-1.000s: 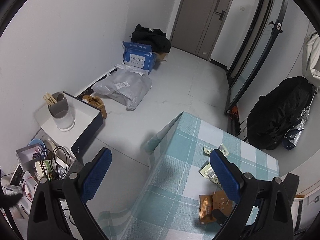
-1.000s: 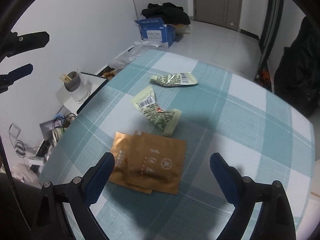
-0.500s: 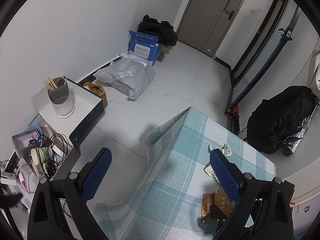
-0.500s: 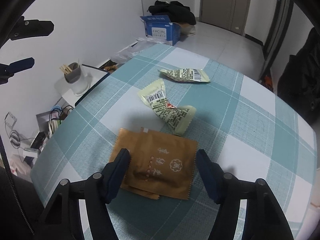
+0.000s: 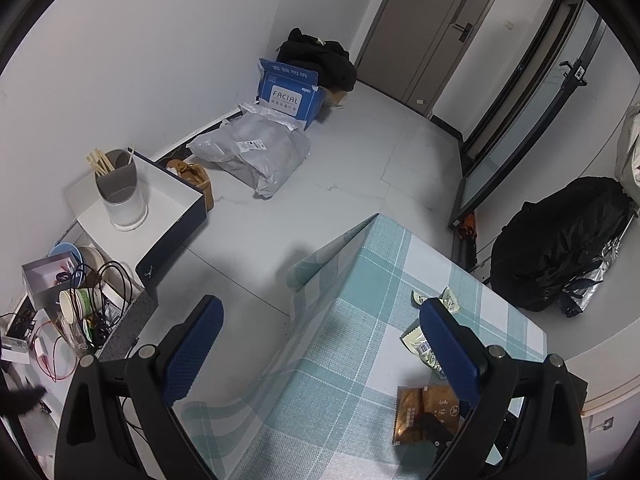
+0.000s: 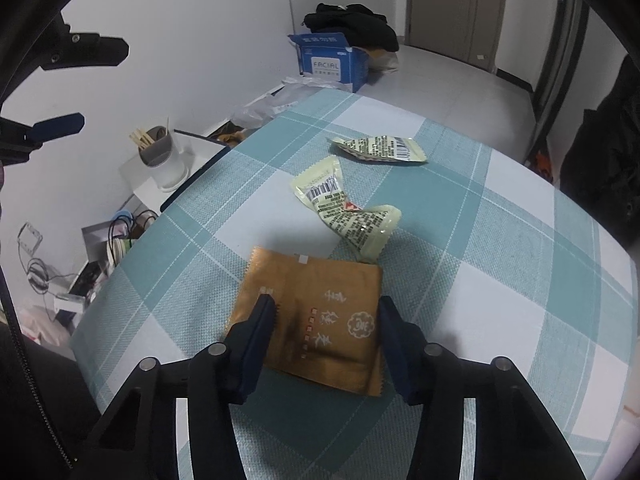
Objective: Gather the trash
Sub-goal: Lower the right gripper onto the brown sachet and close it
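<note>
While the right gripper (image 6: pixel 326 320) closes its jaws astride the brown packet (image 6: pixel 320 312) lying flat at lower centre of the frame, not yet pinching it, the left gripper (image 5: pixel 320 344) hangs open off the table's (image 6: pixel 500 240) edge

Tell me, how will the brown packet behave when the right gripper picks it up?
The brown packet lies flat and thin, so it probably weighs little and may flop. Its glossy film could slip as the right gripper jaws close around it.

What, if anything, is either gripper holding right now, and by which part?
Nothing is gripped yet. The right gripper is closing astride the brown packet, a finger at each side edge. The left gripper is open and empty.
</note>
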